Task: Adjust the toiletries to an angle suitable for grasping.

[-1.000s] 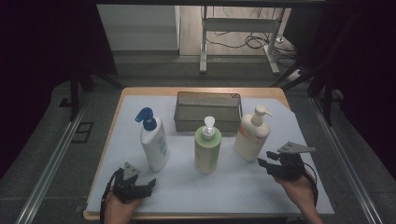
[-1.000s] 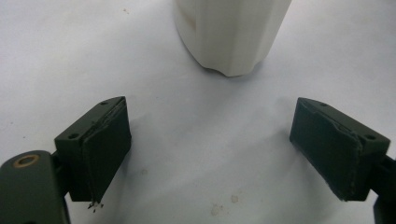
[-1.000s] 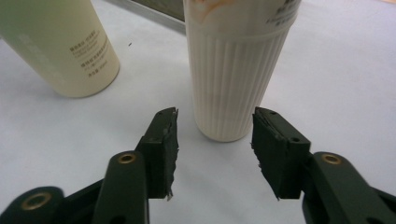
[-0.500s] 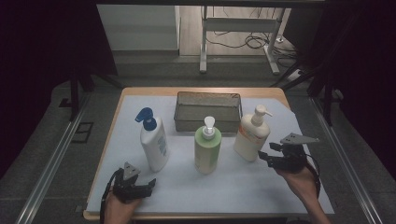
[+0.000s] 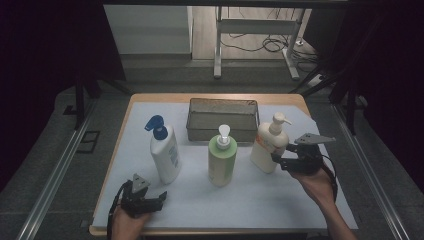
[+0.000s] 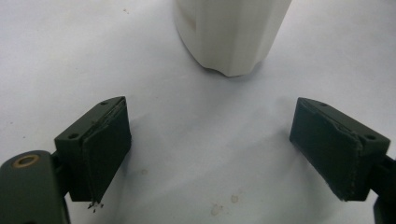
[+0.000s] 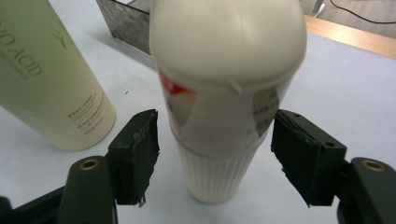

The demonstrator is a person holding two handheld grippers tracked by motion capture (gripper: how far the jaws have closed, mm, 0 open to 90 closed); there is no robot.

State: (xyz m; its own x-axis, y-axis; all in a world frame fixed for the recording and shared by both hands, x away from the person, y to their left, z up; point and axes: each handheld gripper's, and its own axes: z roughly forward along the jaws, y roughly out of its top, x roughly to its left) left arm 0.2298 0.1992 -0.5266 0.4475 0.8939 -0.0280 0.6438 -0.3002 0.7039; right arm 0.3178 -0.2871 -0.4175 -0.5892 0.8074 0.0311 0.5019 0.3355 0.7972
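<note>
The cream pump bottle [image 5: 268, 147] stands upright on the white sheet [image 5: 280, 200] at the right of the row, just in front of the right end of the metal basket [image 5: 223, 118]. The right gripper [image 5: 281, 161] is at its lower body from the right. In the right gripper view the cream pump bottle [image 7: 224, 93] stands between the two jaws, with a sliver of white sheet showing on each side, so the pads are not pressing on it; the jaws have just been opening and stand a little wider than the bottle. Whether one pad brushes the label is hard to tell from this angle.

To the left stands the green pump bottle [image 5: 222, 159], near the cream one but apart from it, and farther left the white bottle with a blue pump [image 5: 164, 151].

The left gripper [image 5: 159, 196] rests low on the sheet near the front edge, just in front of that blue-pump bottle. Its jaws gape wide with only bare sheet between them.
</note>
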